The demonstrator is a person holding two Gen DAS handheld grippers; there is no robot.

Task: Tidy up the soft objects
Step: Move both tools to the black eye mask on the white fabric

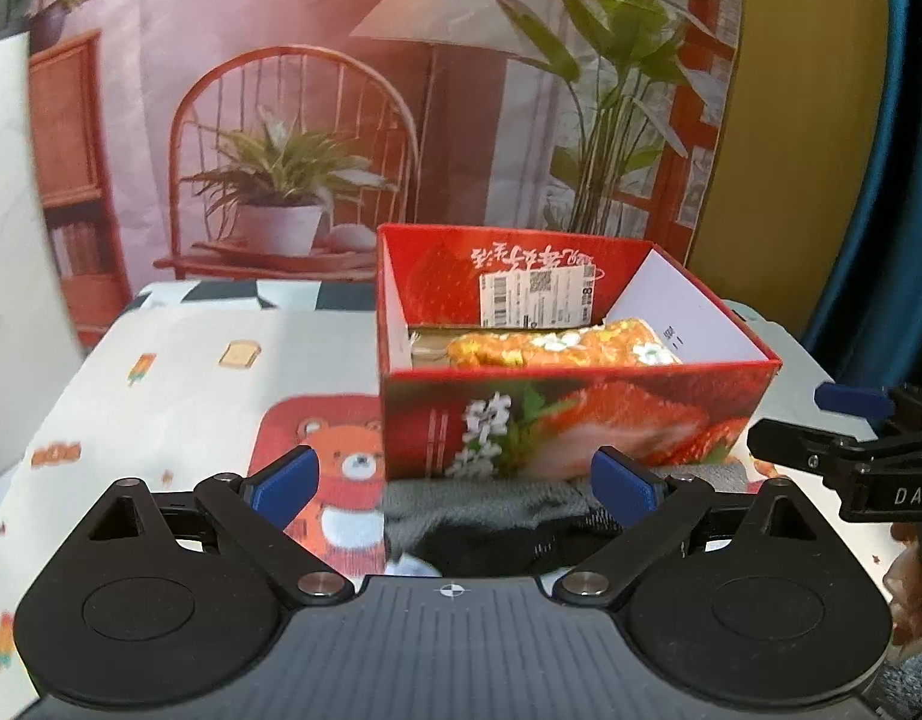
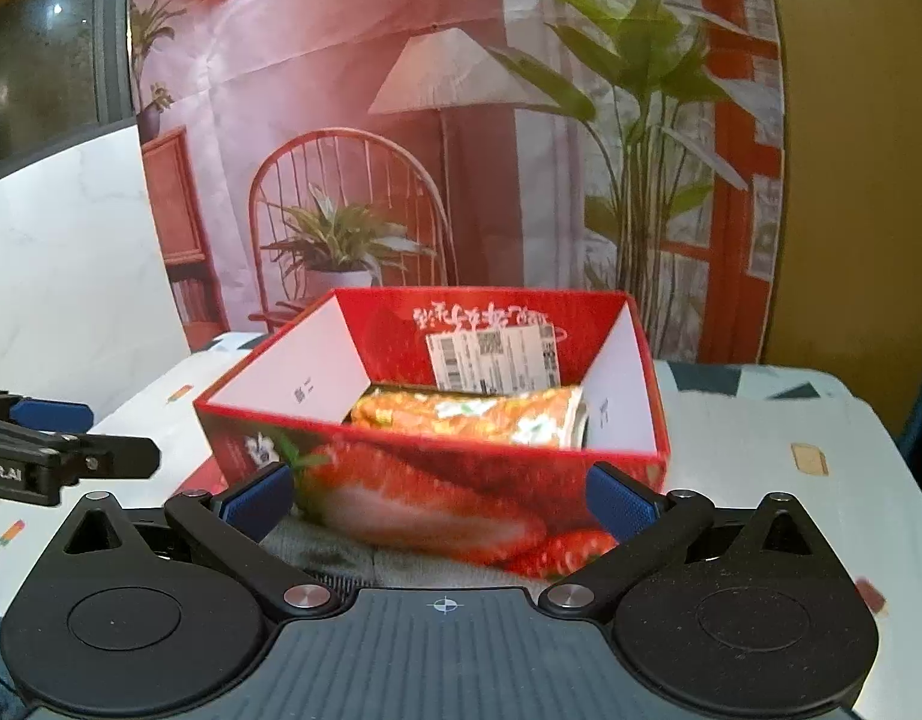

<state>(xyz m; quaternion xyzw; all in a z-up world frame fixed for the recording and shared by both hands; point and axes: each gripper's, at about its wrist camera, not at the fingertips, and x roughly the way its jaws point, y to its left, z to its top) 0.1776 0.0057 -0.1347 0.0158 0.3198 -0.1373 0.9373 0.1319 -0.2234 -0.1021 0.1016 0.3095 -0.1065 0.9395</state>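
left wrist view: left gripper (image 1: 455,489), jaws spread wide, nothing between the pads; grey and black soft cloth (image 1: 491,516) lies on the table just before the red strawberry box (image 1: 569,420). orange floral cloth (image 1: 557,348) lies folded inside the box. right wrist view: right gripper (image 2: 440,501), jaws likewise wide, holding nothing.

- one red strawberry box (image 1: 572,426) sitting on the table
- one orange flowery cloth (image 1: 557,349) lying inside it
- one grey and black fabric pile (image 1: 491,516) lying in front
- two grippers showing, left gripper (image 1: 455,489) and right gripper (image 2: 440,501)
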